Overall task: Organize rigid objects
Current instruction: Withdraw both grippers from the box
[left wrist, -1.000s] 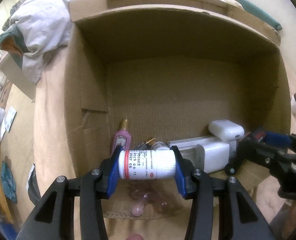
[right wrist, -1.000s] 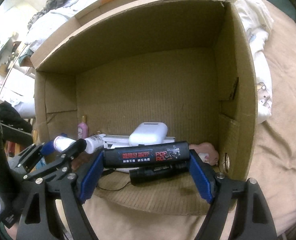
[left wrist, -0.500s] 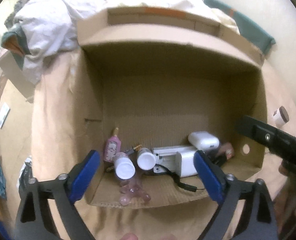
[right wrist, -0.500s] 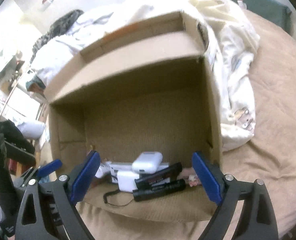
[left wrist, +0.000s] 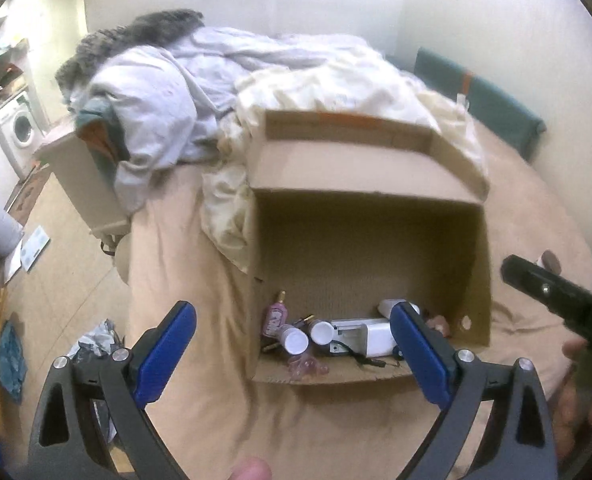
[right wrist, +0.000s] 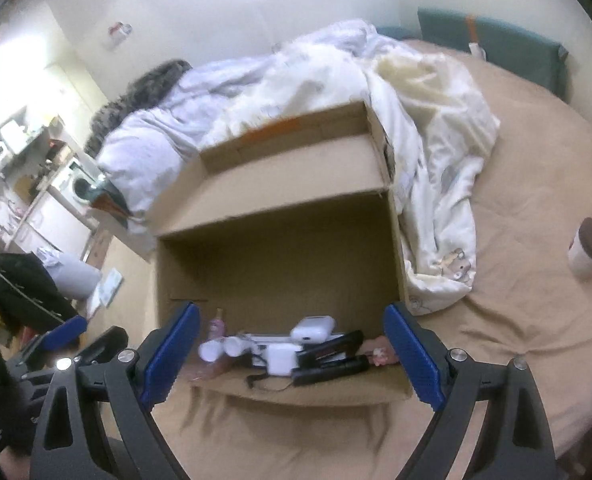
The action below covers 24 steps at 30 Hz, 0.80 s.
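An open cardboard box (left wrist: 359, 216) lies on its side on the bed; it also shows in the right wrist view (right wrist: 280, 208). Inside lie white pill bottles (left wrist: 296, 339), a pink bottle (left wrist: 275, 318), a white charger (left wrist: 371, 334), a white earbud case (right wrist: 311, 327), a black bar with red print (right wrist: 331, 350) and a black flashlight (right wrist: 331, 372). My left gripper (left wrist: 292, 354) is open and empty, held back from the box mouth. My right gripper (right wrist: 290, 354) is open and empty, also back from the box.
A white jar with a brown lid (right wrist: 589, 252) stands on the tan bedsheet (right wrist: 515, 320) to the right of the box. Crumpled white bedding (right wrist: 415, 112) lies behind the box. The bed edge and floor (left wrist: 68, 280) are at the left.
Both grippers opened and let go: the pill bottle and the black bar now lie in the box. Both grippers pulled back and up, away from the box.
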Available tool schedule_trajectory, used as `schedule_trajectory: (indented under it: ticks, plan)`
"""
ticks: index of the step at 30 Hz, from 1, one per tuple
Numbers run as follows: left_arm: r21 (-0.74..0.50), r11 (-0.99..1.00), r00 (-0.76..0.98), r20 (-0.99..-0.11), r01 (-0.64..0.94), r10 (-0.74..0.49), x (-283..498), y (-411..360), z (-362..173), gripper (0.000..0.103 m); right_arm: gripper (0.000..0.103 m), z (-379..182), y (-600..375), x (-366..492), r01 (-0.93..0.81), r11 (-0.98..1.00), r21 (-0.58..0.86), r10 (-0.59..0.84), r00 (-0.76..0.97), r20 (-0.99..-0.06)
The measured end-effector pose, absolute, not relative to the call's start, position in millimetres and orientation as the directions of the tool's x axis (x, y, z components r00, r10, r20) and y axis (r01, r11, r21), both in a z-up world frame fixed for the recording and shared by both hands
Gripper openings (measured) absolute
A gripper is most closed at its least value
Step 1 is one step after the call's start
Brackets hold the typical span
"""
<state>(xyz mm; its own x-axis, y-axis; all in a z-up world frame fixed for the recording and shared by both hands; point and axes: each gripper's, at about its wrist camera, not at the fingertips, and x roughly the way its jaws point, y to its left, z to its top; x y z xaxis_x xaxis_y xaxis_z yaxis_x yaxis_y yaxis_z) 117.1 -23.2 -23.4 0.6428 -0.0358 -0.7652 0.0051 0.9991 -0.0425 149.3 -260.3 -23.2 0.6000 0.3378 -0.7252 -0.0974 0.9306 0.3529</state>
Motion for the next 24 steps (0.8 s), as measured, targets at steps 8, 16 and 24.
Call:
schedule_trajectory:
  ticks: [8,16,24]
  plan:
    - [-0.061,0.998,0.675,-0.737,-0.008,-0.039,67.4,-1.4,-0.3,0.097,0.103,4.1,-249.2,90.7,-0.155,0.941,0.301,0.326,0.657,-0.68]
    - [-0.066,0.998,0.686,-0.727,-0.009,-0.042,39.8,2.4,-27.4,0.097,0.103,-21.4,-244.7,62.5,-0.155,0.945,0.287,0.313,0.683,-0.661]
    - [-0.077,0.997,0.654,-0.755,-0.027,-0.04,56.7,4.5,-53.0,0.097,0.103,-56.9,-245.2,71.6,-0.104,0.951,0.291,0.287,0.646,-0.707]
